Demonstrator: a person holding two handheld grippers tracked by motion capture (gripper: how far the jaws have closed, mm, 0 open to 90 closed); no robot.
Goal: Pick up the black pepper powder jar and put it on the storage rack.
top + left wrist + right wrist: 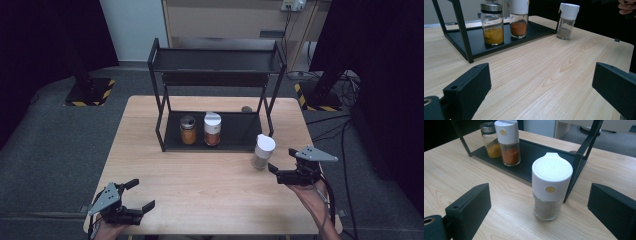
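Nearest me, the right hand-held gripper [539, 212] has its jaws spread wide and empty, lined up on the white-capped spice jar [551, 186] standing on the bench [200, 190] just beside the black rack [216, 75]. I judge this the approach before grasping; next I must advance until the jaws straddle the glass, then close. My left hand-held gripper [142, 195] waits open, well apart.

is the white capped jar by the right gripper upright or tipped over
Upright: the white-capped jar stands on its base on the table, cap on top, just outside the rack.
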